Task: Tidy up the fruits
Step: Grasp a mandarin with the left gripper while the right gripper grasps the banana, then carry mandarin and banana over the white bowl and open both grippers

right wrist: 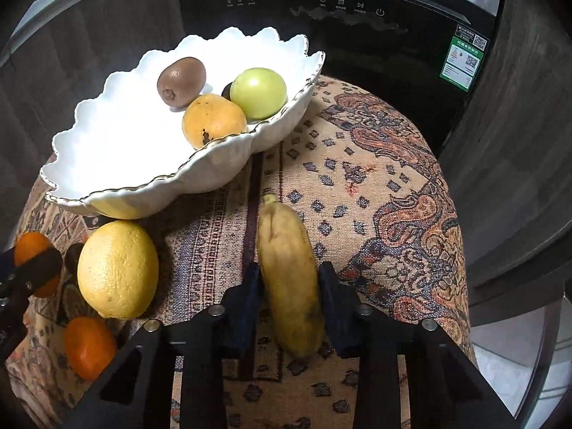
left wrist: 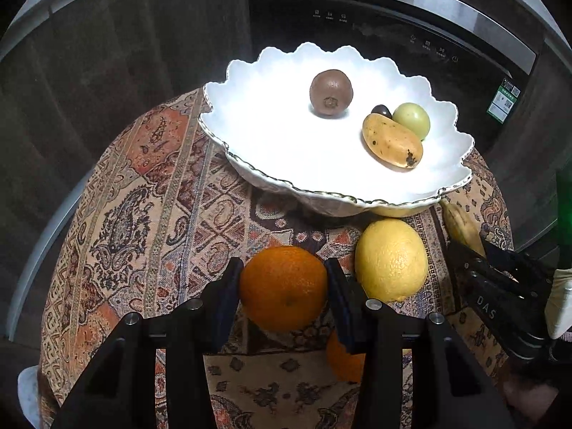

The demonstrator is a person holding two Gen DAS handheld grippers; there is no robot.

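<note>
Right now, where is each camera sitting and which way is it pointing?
Left wrist: rides the left gripper, looking forward and down along its fingers, which flank the orange; bowl ahead, right gripper at right on the banana.
Right wrist: rides the right gripper, looking forward and down along its fingers, which flank the banana; bowl ahead-left, left gripper at far left on the orange.
Shared: bowl, lemon, orange, banana, cloth.

both wrist views close, angled down, sharing bowl (left wrist: pixel 447 193) (right wrist: pixel 214 168)
</note>
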